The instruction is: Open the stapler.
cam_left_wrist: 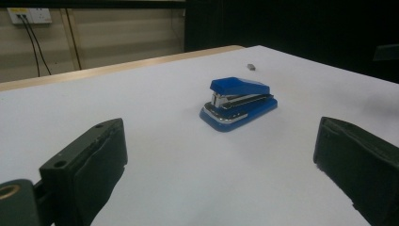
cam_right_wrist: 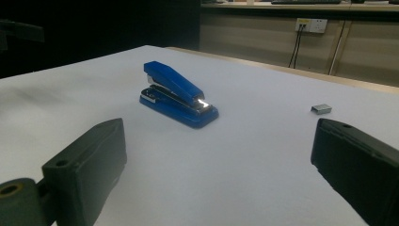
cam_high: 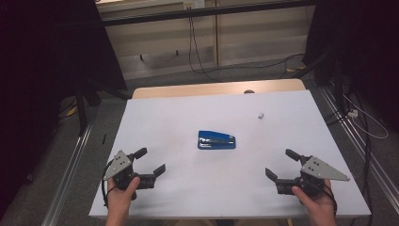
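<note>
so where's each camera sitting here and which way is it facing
high view: fixed above the person's near table edge, looking forward and down at the white table; both hands show, with left claw and right claw open.
left gripper view: rides the left claw, facing the blue stapler; its two black jaws show.
right gripper view: rides the right claw, facing the stapler from the other side.
All share the stapler and a small grey block.

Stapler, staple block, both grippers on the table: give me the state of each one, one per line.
blue stapler: closed, lying flat on the white table, untouched.
small grey staple block: loose on the table, apart from the stapler.
left gripper: open, nothing between its jaws, short of the stapler.
right gripper: open, nothing between its jaws, short of the stapler.
</note>
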`<state>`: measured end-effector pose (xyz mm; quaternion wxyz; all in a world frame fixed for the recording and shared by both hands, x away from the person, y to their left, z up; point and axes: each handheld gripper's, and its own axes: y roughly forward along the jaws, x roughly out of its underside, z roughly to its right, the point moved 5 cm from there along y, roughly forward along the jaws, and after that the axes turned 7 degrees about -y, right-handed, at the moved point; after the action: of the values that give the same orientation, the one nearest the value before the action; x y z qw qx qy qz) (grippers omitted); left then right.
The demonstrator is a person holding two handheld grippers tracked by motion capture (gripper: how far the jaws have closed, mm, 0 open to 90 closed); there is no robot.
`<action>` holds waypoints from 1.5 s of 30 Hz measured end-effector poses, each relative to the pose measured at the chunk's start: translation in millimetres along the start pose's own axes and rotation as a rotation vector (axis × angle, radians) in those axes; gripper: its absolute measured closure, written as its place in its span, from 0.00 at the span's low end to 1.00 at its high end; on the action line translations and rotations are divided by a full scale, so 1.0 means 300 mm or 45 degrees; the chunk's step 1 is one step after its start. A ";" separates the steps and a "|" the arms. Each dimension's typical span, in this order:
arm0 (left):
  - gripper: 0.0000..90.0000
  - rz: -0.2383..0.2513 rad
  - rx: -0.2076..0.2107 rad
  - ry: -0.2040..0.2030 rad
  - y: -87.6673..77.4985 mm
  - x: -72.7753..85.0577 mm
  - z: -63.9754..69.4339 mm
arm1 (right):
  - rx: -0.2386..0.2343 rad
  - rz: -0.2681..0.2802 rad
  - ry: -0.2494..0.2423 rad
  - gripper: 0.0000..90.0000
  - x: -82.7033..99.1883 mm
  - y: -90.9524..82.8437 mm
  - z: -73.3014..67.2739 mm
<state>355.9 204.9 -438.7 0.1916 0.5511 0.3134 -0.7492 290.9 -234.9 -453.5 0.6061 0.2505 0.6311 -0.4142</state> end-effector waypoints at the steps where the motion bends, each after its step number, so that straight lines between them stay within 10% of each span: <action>1: 0.04 0.004 0.002 -0.007 0.002 0.000 0.001 | -0.003 -0.004 -0.002 0.04 0.000 0.001 -0.002; 45: 0.04 -0.052 0.097 0.009 0.147 -0.028 0.053 | 0.019 -0.051 -0.037 0.06 -0.027 0.110 0.012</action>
<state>375.1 161.5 -439.0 0.1538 0.5542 0.2964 -0.7625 321.0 -218.7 -452.5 0.6049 0.2363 0.6241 -0.4344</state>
